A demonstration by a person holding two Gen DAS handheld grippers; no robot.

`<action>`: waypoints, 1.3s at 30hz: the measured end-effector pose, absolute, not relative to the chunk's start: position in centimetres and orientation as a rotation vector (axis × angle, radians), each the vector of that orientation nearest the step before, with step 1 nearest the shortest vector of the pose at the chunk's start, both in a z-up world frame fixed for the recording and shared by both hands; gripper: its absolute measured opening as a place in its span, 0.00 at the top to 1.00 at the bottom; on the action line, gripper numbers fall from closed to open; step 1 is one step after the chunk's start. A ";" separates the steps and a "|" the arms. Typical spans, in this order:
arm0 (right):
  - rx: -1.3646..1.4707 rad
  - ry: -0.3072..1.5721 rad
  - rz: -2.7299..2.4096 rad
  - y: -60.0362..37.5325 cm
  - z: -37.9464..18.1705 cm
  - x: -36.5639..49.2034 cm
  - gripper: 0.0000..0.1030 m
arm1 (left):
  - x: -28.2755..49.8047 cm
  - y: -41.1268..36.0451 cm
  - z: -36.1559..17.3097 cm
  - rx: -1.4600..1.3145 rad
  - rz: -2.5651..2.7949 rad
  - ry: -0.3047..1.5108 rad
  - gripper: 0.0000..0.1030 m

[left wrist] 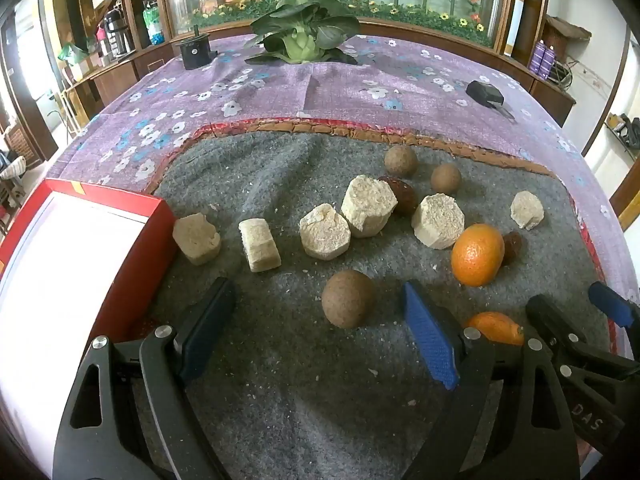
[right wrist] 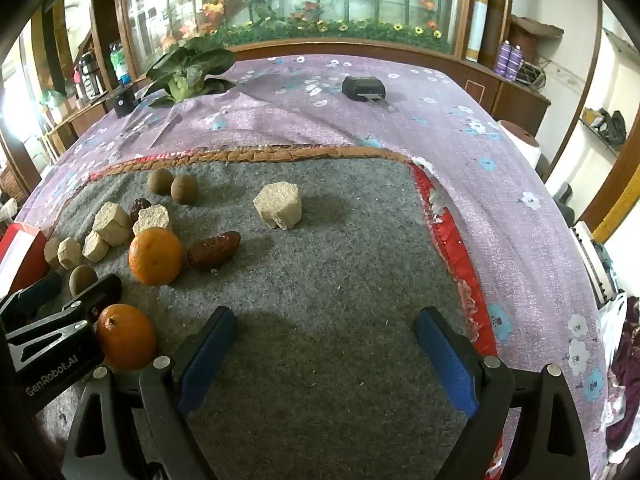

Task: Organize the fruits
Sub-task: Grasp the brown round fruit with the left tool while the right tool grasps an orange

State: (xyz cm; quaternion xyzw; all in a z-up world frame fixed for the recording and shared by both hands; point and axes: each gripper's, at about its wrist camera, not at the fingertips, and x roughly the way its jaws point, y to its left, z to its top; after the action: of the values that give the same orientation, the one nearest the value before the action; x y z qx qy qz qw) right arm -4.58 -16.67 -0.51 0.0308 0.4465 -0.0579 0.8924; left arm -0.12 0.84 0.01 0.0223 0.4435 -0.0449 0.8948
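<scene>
On the grey felt mat [left wrist: 280,360] lie two oranges [left wrist: 477,255] [left wrist: 496,327], three brown round fruits [left wrist: 347,298], two dark red dates [right wrist: 214,249] and several pale beige chunks [left wrist: 325,231]. My left gripper [left wrist: 320,320] is open and empty, with the nearest brown fruit just ahead between its fingers. My right gripper [right wrist: 326,344] is open and empty over bare mat; it shows at the right edge of the left wrist view [left wrist: 576,308]. The near orange [right wrist: 126,337] lies between the two grippers. A lone beige chunk [right wrist: 278,205] lies ahead of the right gripper.
A red box with a white inside [left wrist: 60,248] stands at the mat's left edge. On the purple flowered cloth [right wrist: 500,208] beyond are a leafy plant [left wrist: 304,34], a black cylinder [left wrist: 195,52] and a small black device [right wrist: 364,88]. The table drops off at right.
</scene>
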 end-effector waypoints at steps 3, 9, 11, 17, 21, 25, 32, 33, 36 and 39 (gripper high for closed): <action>0.061 0.924 -0.074 -17.0 -0.4 -4.9 0.11 | -0.1 0.8 0.0 0.052 -0.094 0.923 0.17; 0.067 0.910 -0.009 -17.5 0.7 -6.1 0.12 | 0.0 1.6 0.4 0.096 -0.242 0.988 0.17; 0.088 0.898 0.044 -17.6 1.1 -6.4 0.12 | -0.8 2.5 0.7 0.087 -0.283 0.980 0.17; 0.057 0.865 0.161 -15.9 2.1 -7.4 0.12 | -3.4 3.5 1.9 0.126 -0.337 0.926 0.17; 0.031 0.868 0.189 -14.8 2.0 -7.4 0.14 | -3.3 4.2 2.6 0.112 -0.319 0.910 0.17; 0.037 0.870 0.182 -15.0 2.1 -7.5 0.14 | -2.6 3.4 2.8 0.089 -0.328 0.933 0.17; 0.077 0.863 0.177 -16.2 2.2 -7.9 0.18 | -1.3 1.2 2.1 0.104 -0.308 0.949 0.39; 0.084 0.865 0.182 -16.4 2.1 -7.8 0.21 | -0.9 1.0 1.8 0.103 -0.309 0.961 0.44; 0.103 0.868 0.196 -16.7 2.0 -7.8 0.27 | -0.2 0.6 1.1 0.105 -0.300 0.989 0.64; 0.100 0.869 0.226 -16.3 2.1 -7.8 0.33 | -0.2 1.0 1.1 0.107 -0.281 0.980 0.79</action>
State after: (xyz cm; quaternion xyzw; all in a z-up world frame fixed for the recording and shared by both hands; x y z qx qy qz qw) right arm -7.84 -16.35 2.06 0.0481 0.4200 0.1094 0.8996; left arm -0.18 1.00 1.07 0.0510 0.4686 -0.1345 0.8716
